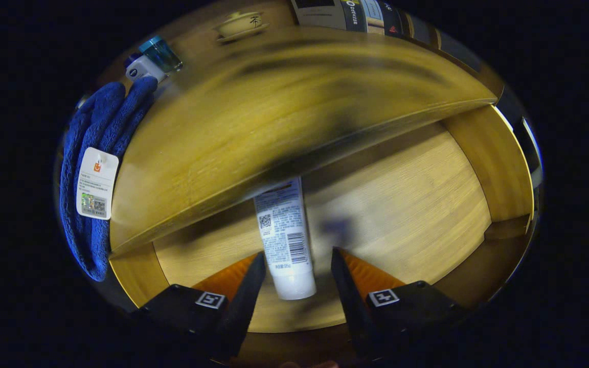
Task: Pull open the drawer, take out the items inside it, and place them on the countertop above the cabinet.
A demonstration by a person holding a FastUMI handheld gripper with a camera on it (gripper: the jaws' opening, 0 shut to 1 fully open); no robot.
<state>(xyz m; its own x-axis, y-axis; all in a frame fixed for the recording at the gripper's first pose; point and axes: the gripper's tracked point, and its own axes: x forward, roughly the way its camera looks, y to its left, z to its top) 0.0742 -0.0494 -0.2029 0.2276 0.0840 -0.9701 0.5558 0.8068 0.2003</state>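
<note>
glove: blue knit glove (101,168) at left of frame, draped over the left end of the desk, fingers pointing up; white tag (97,183) hangs on it, print too small to tell.
bottles: upper left of frame, just past the glove fingers, a small white container (143,68) and a teal-capped one (161,53) side by side on the desk.
desk: wooden cabinet top (253,122) fills upper middle of frame, motion-blurred, dark shadow smear across it; its front edge runs diagonally from lower left to upper right.
cup: top centre of frame, pale lidded cup on saucer (238,25) at far side of desk.
boxes: top right of frame, printed packages (356,14) at back of desk, partly cut off.
drawer: open, pale wood floor (407,204) visible below the desk edge, centre to right of frame; side wall (499,163) at right.
tube: white tube (285,237) lying on the drawer floor, printed back side up with barcode, cap end toward the tongs, far end tucked under the desk edge.
tongs: tongs (297,263) at bottom centre of frame, fingers parted moderately, one each side of the tube's cap end; small gaps visible, not pressing on it.
</note>
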